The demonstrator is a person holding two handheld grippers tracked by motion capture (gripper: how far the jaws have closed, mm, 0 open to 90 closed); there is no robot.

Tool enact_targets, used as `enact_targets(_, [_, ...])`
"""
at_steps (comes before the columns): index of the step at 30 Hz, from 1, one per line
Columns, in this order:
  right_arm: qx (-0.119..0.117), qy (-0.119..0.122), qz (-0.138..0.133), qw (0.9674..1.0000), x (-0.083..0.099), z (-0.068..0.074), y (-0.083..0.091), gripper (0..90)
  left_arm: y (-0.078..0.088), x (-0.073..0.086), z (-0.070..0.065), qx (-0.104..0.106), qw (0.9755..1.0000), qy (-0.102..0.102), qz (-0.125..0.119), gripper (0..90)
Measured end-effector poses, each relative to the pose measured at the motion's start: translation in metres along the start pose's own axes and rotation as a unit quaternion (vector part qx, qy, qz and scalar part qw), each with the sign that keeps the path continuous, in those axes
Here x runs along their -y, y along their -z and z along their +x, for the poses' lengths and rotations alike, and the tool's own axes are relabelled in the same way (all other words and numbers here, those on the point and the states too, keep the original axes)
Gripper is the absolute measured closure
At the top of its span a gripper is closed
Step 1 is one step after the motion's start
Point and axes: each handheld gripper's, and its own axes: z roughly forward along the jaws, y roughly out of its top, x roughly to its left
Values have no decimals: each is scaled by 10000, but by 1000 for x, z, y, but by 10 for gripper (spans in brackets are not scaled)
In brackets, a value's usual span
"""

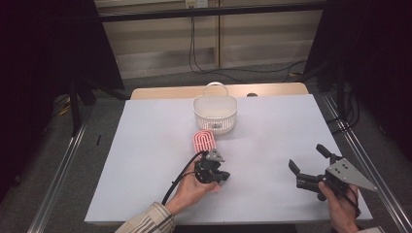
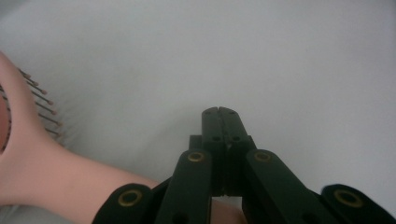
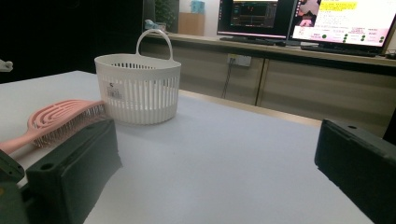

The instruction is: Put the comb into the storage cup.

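Left tongs (image 1: 224, 176), closed, sit over pink hairbrush (image 1: 203, 141) handle.

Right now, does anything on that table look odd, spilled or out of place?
Nothing spilled or broken. The pink hairbrush lies bristles-down on the table beside the upright white basket. One small oddity: the left gripper sits over the brush's handle end with its jaws shut, apparently on nothing.

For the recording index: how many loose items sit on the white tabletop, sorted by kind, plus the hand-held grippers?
Pink plastic hairbrush with a vented head: 1
White slotted plastic basket with a loop handle: 1
Black two-jaw grippers: 2, the left gripper shut beside the brush handle, the right gripper open
Total: 4
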Motion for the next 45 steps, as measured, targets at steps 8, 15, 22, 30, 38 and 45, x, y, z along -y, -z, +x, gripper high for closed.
enact_targets(8, [-5,-9,4,10000,0,0,0,0,3,3,1,15,10000,59,7,900])
enact_targets(15, [-20,-20,-6,10000,0,0,-1,0,8,6,4,18,9999,94,33,900])
enact_targets(22, [-21,-19,9,10000,0,0,-1,0,10,8,5,5,9999,128,53,900])
enact_targets(30, [-6,-16,-11,10000,0,0,0,0,13,9,6,8,9999,126,101,900])
enact_targets(38, [-5,-5,-10,10000,0,0,0,0,16,11,7,9,9998,130,143,900])
enact_targets(45, [-6,-8,-11,10000,0,0,0,0,19,14,8,23,9998,163,148,900])
